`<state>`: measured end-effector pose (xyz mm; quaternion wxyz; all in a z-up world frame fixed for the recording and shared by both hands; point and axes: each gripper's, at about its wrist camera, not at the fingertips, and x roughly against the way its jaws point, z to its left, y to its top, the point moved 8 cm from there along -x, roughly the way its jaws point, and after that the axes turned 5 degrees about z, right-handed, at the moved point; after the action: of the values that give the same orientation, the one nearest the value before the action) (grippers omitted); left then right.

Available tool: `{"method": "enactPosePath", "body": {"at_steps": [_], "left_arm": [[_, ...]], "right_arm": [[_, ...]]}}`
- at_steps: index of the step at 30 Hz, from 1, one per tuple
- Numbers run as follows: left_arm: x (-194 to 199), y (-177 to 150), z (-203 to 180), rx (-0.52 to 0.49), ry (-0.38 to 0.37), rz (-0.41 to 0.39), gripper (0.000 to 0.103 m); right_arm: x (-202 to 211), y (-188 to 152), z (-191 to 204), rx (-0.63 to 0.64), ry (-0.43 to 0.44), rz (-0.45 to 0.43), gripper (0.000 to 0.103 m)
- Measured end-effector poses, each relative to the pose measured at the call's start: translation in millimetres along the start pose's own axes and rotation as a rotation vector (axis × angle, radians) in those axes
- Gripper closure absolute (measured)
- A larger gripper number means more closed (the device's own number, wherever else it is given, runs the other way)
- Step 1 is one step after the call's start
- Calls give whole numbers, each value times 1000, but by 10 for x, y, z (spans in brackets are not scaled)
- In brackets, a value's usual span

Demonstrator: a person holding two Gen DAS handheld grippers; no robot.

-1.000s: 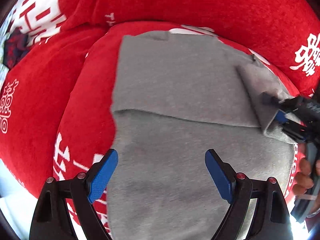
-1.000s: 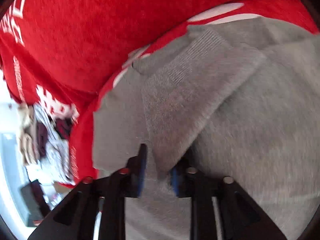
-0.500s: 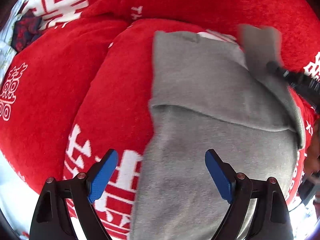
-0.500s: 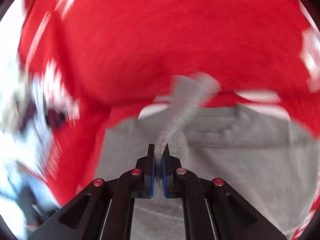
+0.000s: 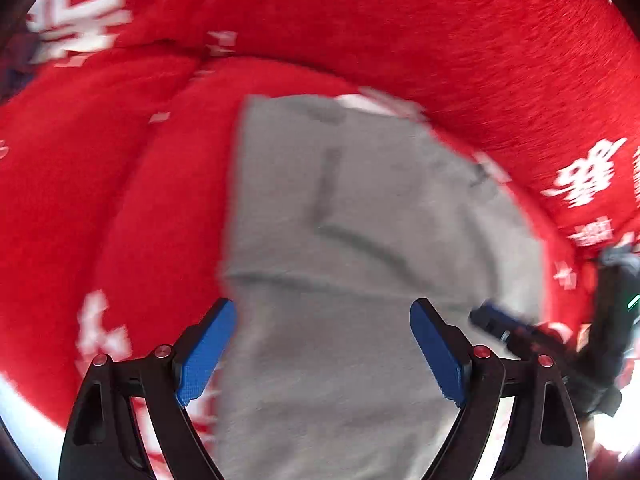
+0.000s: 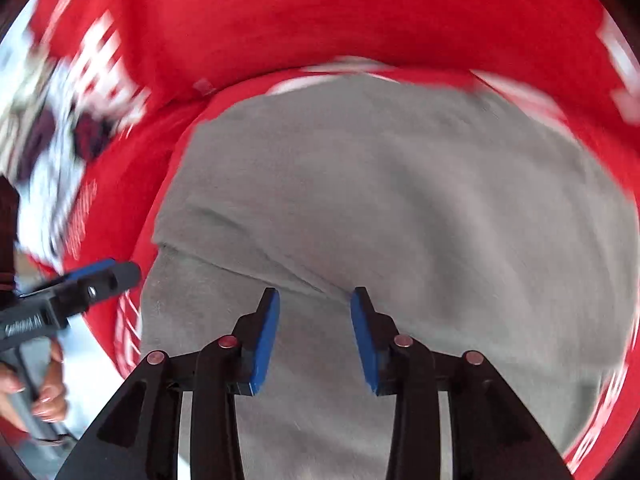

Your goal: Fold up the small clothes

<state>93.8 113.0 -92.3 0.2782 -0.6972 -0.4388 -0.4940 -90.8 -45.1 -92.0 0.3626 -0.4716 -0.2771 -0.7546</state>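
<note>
Jaws stand apart and empty on both tools: left gripper (image 5: 322, 346) spread wide, right gripper (image 6: 314, 342) parted less; each hovers over the grey garment (image 6: 400, 216), which lies part-folded on the red cushion (image 5: 132, 208); judged between folds; next move calls for pinching an edge at the near hem.

Right gripper (image 6: 315, 334), jaws parted, hovers over the folded grey garment (image 6: 400, 208) (red blanket (image 6: 320, 12) beneath).
</note>
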Motion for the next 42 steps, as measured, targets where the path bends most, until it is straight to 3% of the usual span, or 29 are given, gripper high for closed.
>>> {"method": "enactPosePath", "body": {"at_steps": [2, 5, 10, 12, 14, 15, 16, 17, 20, 23, 27, 30, 31, 33, 34, 35, 36, 38, 42], "left_arm": [[-112, 155, -152, 5, -85, 8, 14], [-393, 328, -270, 88, -207, 76, 14], [-539, 461, -220, 216, -262, 78, 14], [-508, 526, -197, 232, -260, 41, 32], [-545, 546, -188, 227, -244, 50, 92], [-552, 543, -180, 224, -241, 51, 96], [-512, 543, -177, 215, -220, 31, 96], [-463, 536, -174, 195, -210, 11, 96], [-335, 423, -206, 125, -178, -21, 96], [-413, 247, -170, 97, -155, 14, 96], [-480, 108, -66, 98, -123, 28, 96], [-368, 109, 32, 77, -41, 10, 95], [-338, 109, 54, 65, -12, 12, 86], [-233, 122, 119, 33, 92, -10, 58], [-142, 138, 143, 13, 152, -41, 31], [-33, 156, 168, -3, 187, -79, 23], [35, 166, 161, -19, 195, -103, 23], [93, 170, 121, -48, 188, -100, 23], [-4, 194, -34, -88, 195, -84, 23]], "right_arm": [[141, -61, -355, -175, 55, -31, 62], [329, -152, -858, -386, 134, -83, 62], [530, -430, -1597, -718, 278, -176, 62], [562, -474, -1832, -819, 327, -222, 62], [567, -456, -1969, -870, 351, -251, 62], [568, -433, -2022, -891, 367, -267, 62], [555, -392, -2012, -900, 372, -271, 75], [582, -350, -2017, -891, 358, -274, 97], [707, -245, -1985, -778, 309, -281, 97], [619, -273, -2065, -688, 210, -230, 97], [558, -339, -2184, -664, 248, -214, 97], [583, -349, -2101, -622, 240, -178, 95], [605, -371, -2062, -602, 219, -158, 93], [729, -425, -2003, -559, 174, -151, 91], [801, -439, -1992, -544, 157, -162, 89], [860, -443, -1989, -534, 142, -176, 84], [910, -439, -2003, -529, 127, -191, 81], [946, -401, -2097, -547, 117, -214, 62], [722, -285, -2252, -617, 212, -180, 62]]}}
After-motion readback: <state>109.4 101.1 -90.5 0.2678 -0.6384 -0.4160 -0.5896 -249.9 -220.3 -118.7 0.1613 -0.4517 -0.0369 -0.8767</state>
